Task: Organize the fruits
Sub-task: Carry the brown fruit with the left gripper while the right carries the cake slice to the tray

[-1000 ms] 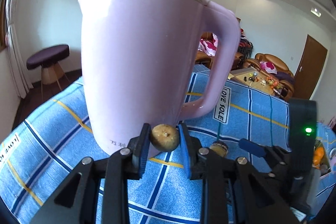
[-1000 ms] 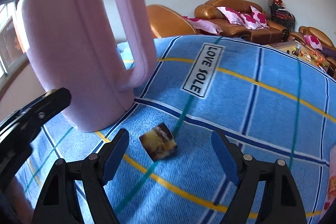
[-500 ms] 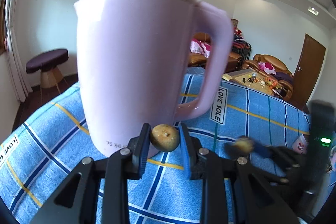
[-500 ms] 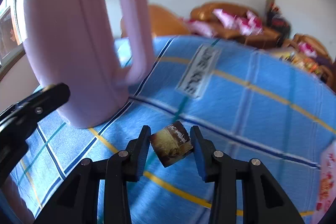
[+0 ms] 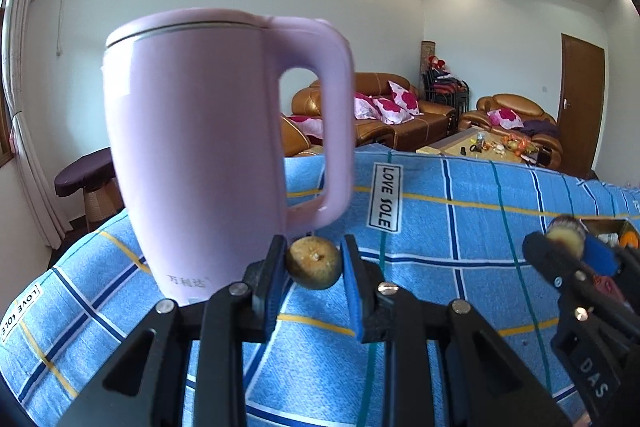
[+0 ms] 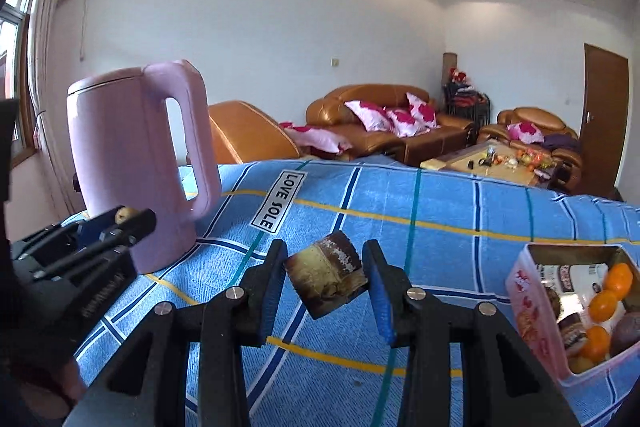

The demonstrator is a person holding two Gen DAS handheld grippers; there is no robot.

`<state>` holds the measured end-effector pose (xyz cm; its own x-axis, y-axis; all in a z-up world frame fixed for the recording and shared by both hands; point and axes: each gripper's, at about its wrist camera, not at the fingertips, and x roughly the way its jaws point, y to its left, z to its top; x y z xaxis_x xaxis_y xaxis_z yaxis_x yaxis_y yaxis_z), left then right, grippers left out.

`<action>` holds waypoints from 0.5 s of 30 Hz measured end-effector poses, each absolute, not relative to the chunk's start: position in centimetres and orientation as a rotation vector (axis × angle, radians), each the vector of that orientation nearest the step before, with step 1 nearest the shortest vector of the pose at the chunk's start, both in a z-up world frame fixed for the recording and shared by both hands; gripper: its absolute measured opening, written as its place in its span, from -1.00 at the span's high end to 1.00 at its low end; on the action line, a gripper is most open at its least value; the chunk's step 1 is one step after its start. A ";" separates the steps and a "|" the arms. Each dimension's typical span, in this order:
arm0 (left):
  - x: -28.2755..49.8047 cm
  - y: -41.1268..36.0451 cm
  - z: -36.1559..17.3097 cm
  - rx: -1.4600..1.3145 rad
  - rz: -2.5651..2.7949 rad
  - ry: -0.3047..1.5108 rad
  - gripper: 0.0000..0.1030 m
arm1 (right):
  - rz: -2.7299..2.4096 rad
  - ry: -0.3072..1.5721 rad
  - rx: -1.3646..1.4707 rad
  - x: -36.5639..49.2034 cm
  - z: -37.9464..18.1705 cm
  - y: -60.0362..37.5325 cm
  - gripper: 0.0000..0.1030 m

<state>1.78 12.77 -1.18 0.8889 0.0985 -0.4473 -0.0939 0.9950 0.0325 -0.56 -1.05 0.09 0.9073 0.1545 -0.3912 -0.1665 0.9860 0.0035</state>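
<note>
The left tongs (image 5: 313,263) are clamped on a small round brownish fruit (image 5: 313,262). It sits between the two blue pads just in front of the pink kettle (image 5: 200,155), near the base of the kettle and a little to the side of its handle. The fruit is almost a ball, so it has no clear long axis; its small stem dimple looks toward the camera and slightly upward.

The right tongs (image 6: 326,277) are closed on a dark brown and yellowish block-shaped piece (image 6: 326,277), with a whitish dusty patch on its upper end. This piece is held above the surface (image 6: 440,247), to the handle side of the kettle and well apart from it. It is tilted: one corner hangs down toward the cloth, the flat cut face looks toward the camera, and the dark end with the white patch points up and away. Its longer side runs roughly across the gap, from one pad to the other, rising a little on the side far from the kettle.

The kettle stands upright on the blue checked cloth, its handle turned toward the pink box (image 6: 560,311). This box stands on the same cloth, far from the kettle, and holds several orange fruits (image 6: 616,277) and some darker pieces.
</note>
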 end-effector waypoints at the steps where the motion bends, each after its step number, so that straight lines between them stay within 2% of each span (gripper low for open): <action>1: 1.8 12.6 -1.2 0.011 0.093 0.462 0.44 | 0.164 0.390 -0.045 -0.8 0.2 -0.8 0.19; 15: 0.5 12.3 -0.7 0.007 0.137 0.403 0.44 | 0.180 0.386 -0.047 -1.3 -0.3 -0.9 0.19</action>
